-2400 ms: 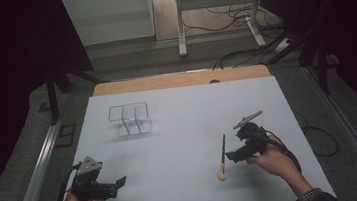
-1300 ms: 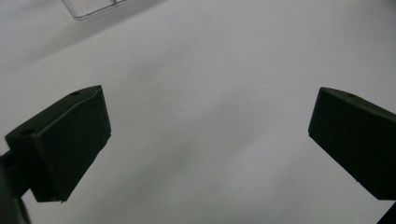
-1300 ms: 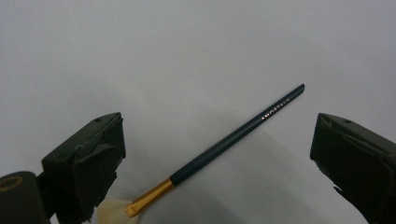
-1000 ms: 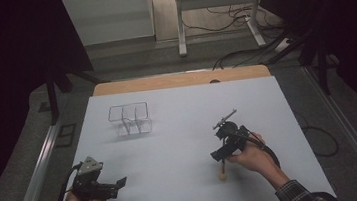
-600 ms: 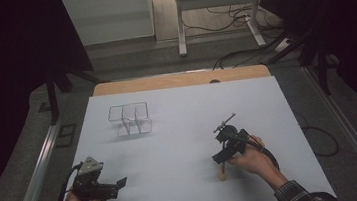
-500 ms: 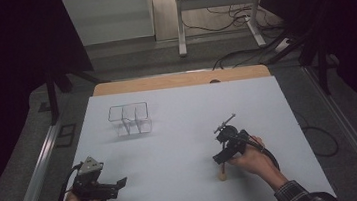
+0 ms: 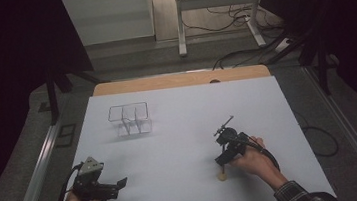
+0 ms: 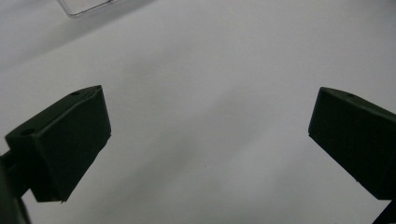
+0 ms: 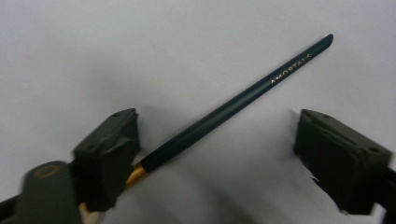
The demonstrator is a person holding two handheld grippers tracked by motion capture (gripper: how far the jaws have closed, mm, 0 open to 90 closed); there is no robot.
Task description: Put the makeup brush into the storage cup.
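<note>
1. Right gripper (image 9: 217,158): jaws stand wide apart over the white table surface (image 7: 179,130). A dark makeup brush (image 9: 233,105) lies slantwise in the gap, its gold ferrule touching the left jaw; bare surface lies between the handle and the right jaw.
2. Left gripper (image 8: 205,140): jaws wide apart, bare surface between them.
3. Well ahead of the left gripper stands a clear organizer (image 7: 129,119).
</note>
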